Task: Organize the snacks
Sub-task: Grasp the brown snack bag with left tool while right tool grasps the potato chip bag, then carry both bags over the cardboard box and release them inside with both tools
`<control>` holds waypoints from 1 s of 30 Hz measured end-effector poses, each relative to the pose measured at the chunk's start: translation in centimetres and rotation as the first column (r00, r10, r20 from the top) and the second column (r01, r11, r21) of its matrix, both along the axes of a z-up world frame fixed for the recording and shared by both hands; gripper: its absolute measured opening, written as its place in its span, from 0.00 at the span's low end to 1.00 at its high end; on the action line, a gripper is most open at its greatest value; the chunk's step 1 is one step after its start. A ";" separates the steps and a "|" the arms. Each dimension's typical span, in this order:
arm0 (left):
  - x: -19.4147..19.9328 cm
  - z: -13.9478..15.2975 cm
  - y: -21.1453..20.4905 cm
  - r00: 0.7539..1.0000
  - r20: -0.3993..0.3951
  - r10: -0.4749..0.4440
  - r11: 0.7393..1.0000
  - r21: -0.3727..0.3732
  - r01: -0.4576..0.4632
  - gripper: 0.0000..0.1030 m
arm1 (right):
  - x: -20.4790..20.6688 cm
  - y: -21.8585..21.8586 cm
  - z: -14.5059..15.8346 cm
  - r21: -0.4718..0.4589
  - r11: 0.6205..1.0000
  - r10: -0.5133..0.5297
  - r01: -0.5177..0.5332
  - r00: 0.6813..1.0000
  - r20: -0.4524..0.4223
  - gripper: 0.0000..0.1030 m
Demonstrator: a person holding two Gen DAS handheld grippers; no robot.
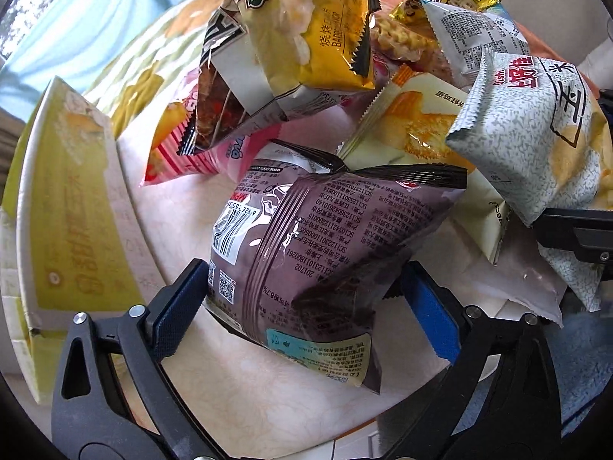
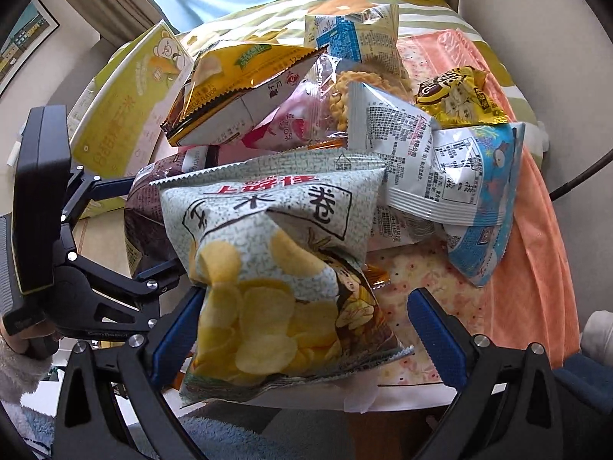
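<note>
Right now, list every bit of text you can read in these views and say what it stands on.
"BARBE...", cut off: yellow chip bag, beside Chinese characters.
"...UE FLAVOR": the same bag's edge in the right wrist view.
"201702": brown bag's back, upside down; its other fine print is too small.
"Oishi", partly hidden: speckled grey-green bag.
"玉米卷", upside down: that speckled bag.
"CenRobot": left gripper's body.
White nutrition panels: too small.

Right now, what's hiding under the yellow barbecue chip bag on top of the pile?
Beneath the yellow barbecue chip bag lie a dark striped packet and a pink snack bag. Anything deeper is covered.
</note>
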State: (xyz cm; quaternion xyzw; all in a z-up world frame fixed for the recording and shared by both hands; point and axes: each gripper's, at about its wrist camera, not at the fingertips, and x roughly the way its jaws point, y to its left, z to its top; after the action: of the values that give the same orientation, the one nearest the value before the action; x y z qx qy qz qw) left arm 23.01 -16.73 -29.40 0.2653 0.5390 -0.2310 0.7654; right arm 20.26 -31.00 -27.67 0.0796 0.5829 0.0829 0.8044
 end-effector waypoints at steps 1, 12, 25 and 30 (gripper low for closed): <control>0.0 0.0 0.2 1.000 -0.006 0.002 1.000 -0.004 -0.002 0.85 | 0.2 -0.1 0.0 0.003 1.000 0.003 -0.003 1.000 0.000 1.00; 0.7 1.0 3.6 0.999 -0.036 0.032 0.997 -0.070 -0.035 0.63 | 1.2 1.7 -0.3 0.024 0.998 0.061 -0.061 0.998 -0.002 0.77; -3.1 5.1 5.9 0.995 0.000 0.096 0.989 -0.110 -0.095 0.62 | 0.4 3.4 1.8 0.013 0.997 0.077 -0.078 0.995 0.068 0.69; -4.1 8.8 7.1 0.988 0.054 0.145 0.978 -0.161 -0.135 0.62 | -0.1 2.6 4.5 0.027 0.998 0.060 -0.064 0.989 0.135 0.69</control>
State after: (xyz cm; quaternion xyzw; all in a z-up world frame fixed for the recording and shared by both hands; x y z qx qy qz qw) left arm 18.93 -9.63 -20.64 0.1731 0.5110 -0.2093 0.8156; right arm 20.17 -28.38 -23.17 0.0683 0.5284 0.1220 0.8374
